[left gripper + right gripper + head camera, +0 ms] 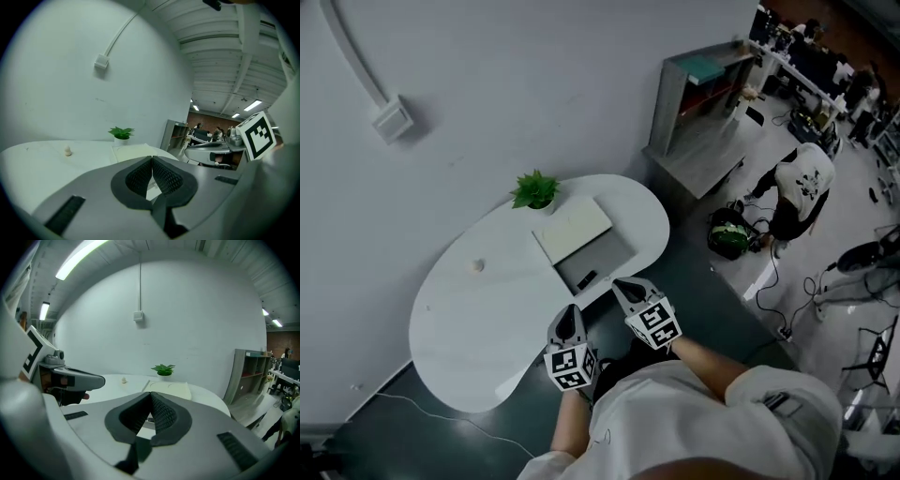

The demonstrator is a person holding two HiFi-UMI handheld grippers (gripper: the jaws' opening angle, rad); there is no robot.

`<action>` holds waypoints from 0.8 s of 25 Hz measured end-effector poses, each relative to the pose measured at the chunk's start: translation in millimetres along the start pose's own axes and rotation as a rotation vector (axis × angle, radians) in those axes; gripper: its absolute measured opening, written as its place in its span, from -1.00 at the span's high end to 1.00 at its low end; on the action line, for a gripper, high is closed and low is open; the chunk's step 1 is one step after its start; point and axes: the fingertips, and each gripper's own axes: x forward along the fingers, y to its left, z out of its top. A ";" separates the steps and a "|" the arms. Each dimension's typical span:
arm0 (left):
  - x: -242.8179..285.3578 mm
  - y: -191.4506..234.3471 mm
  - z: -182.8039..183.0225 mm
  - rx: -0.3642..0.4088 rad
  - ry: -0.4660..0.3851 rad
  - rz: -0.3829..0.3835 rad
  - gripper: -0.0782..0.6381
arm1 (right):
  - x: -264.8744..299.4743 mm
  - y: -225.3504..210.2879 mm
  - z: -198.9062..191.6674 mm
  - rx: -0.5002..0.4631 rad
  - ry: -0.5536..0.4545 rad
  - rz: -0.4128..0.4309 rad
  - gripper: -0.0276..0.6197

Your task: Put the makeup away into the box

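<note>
White kidney-shaped table (469, 347) fills the middle of the head view. The cream flat box (614, 255) sits on it toward the right end, with its lid (572, 228) flipped open and lying back next to a small green plant in a white pot (535, 189). One small dark item (587, 278) lies in the open tray, too tiny to say what it is. A small pale knob-shaped piece (477, 265) stands on the bare tabletop over on the left, well apart from the box. Both tools hover side by side at the near edge of the table. The left gripper (571, 311) has its jaws pressed together with nothing between them, and the right gripper (625, 285), tip just beside the tray, is the same — jaws closed, empty. Way off in the background a person in a white top (803, 183) is bent over on the floor near a grey shelf unit (698, 98).
</note>
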 end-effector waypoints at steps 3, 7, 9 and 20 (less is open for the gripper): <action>-1.6 -6.8 30.5 0.017 -0.063 -0.004 0.73 | -9.1 -5.1 25.2 -0.011 -0.058 -0.016 0.92; -0.3 -22.4 69.5 0.036 -0.147 0.002 0.73 | -17.7 -21.6 59.5 -0.025 -0.125 -0.021 0.92; 0.0 -29.4 90.0 0.046 -0.191 0.008 0.73 | -23.1 -30.3 81.5 -0.034 -0.169 -0.025 0.92; -16.9 -55.3 162.0 0.126 -0.341 0.063 0.73 | -66.3 -58.8 161.3 -0.131 -0.373 -0.049 0.92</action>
